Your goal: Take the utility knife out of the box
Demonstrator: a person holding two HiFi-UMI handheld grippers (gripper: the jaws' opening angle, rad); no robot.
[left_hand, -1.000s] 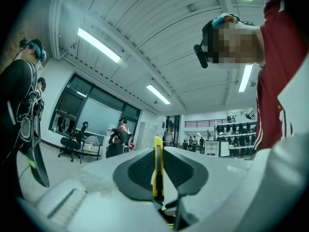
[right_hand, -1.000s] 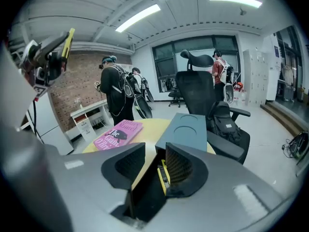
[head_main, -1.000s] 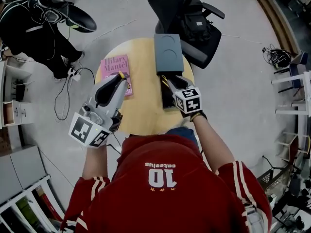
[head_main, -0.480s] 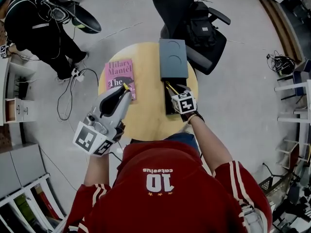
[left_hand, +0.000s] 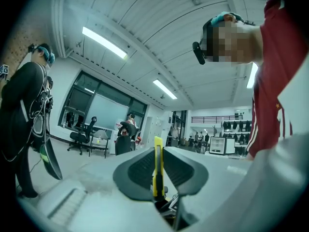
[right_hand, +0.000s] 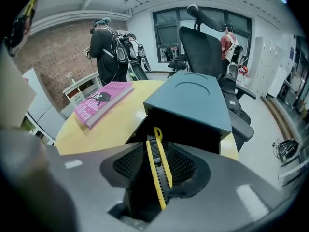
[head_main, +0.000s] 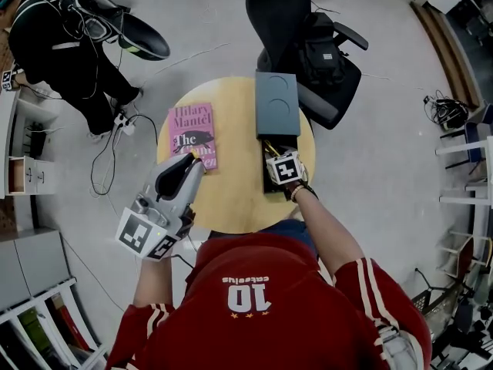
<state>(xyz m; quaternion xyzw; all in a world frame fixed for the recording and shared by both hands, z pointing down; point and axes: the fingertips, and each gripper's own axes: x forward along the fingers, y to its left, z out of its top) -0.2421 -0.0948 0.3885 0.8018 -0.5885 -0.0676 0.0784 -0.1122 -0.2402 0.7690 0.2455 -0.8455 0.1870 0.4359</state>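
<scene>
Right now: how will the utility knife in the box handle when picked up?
The utility knife looks rigid and probably light: slim plastic-looking body. Its ribbed black slider should give grip; the smooth yellow edges may slip. Long and narrow, it may pivot if gripped off-centre.

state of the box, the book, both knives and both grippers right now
box: open, lid slid back
knife in box: lying between right jaws, ungripped
right gripper: open, jaws just been opening
left gripper: shut on second yellow knife
book: closed, flat on table
</scene>
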